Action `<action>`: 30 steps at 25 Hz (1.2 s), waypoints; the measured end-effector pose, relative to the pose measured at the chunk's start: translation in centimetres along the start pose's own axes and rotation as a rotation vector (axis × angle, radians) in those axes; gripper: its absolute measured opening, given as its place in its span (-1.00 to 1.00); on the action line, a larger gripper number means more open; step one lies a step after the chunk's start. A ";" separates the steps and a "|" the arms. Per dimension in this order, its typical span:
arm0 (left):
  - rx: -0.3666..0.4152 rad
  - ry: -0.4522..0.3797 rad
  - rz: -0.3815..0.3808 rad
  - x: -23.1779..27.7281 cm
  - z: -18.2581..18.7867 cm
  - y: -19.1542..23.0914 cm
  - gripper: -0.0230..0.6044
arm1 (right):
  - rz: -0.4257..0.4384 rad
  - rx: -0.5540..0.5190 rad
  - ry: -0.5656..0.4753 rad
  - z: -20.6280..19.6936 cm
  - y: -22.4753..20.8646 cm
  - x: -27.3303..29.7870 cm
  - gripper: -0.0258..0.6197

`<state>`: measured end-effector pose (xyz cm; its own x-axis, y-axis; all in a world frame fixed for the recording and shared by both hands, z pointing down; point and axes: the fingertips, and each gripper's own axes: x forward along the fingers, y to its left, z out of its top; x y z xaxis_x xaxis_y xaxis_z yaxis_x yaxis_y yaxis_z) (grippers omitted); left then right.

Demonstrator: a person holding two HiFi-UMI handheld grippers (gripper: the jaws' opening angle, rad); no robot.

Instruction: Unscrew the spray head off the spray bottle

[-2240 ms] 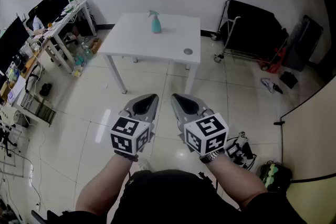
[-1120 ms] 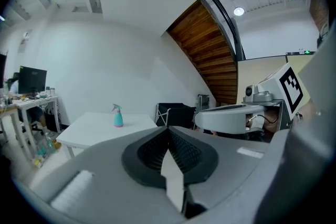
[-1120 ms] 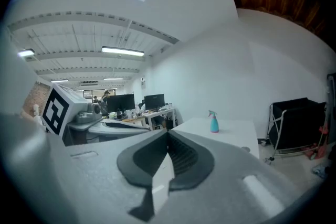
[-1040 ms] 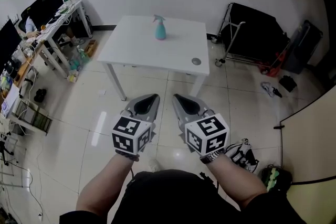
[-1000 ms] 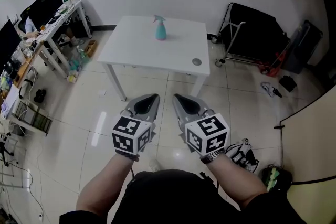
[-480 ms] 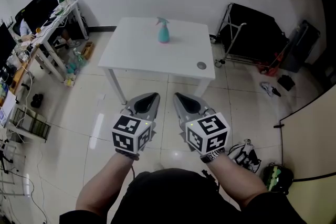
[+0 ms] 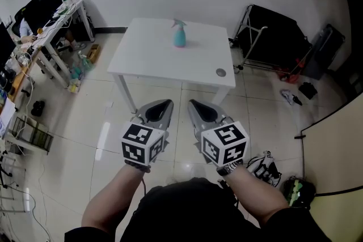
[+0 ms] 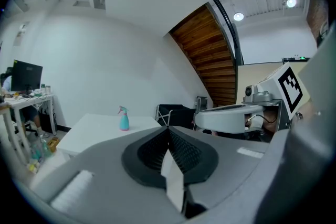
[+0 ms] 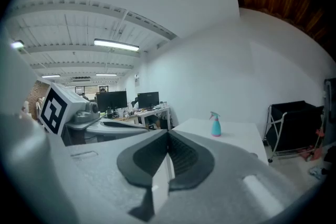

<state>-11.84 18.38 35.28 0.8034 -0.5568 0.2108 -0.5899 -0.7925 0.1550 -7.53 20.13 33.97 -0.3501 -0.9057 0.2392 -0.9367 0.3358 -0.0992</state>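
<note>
Left gripper: we hold it low in front of us, over the tiled floor. Its own view shows the jaws pressed together with nothing between them.
Right gripper: we hold it just beside the left one, tips pointing the same way. Its jaws are also pressed together and empty.
Marker cubes: one sits at the back of each gripper, just ahead of our wrists.
Spray bottle: it stands upright on the table, well ahead of both sets of tips and touched by neither. From the left gripper it lies ahead and to the left of the jaw line. From the right gripper it lies ahead and to the right.
Spray head: it is seated on top of the teal bottle, and shows in both gripper views.
Table: white, and well beyond the gripper tips, with open floor between it and us. The bottle stands toward its far side.
Round fitting: a small disc in the tabletop near the corner closest to the right gripper.
Desk with monitors: far off to the left of the left gripper, cluttered.
Black cart: beyond the table, off to the right of the right gripper, against the wall.
Shoes: on the floor just right of our right wrist.
</note>
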 end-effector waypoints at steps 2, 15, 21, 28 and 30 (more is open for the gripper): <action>-0.003 0.002 0.003 0.2 -0.1 0.3 -0.88 | 0.002 0.000 0.003 -0.1 -0.1 0.3 -0.95; 0.011 0.030 0.012 3.9 0.0 1.7 -0.88 | 0.010 0.018 -0.005 0.3 -3.4 2.6 -0.95; 0.007 0.039 0.027 6.8 0.5 2.4 -0.88 | 0.022 0.026 0.000 0.6 -6.1 4.1 -0.95; 0.004 0.055 0.050 10.7 1.0 3.2 -0.88 | 0.045 0.037 0.008 1.0 -9.6 5.9 -0.95; 0.002 0.059 0.058 11.8 1.2 3.3 -0.88 | 0.054 0.039 0.012 1.0 -10.5 6.4 -0.95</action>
<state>-4.27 8.91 37.16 0.7619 -0.5861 0.2758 -0.6349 -0.7600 0.1388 0.05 10.57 35.57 -0.4007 -0.8831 0.2442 -0.9153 0.3740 -0.1494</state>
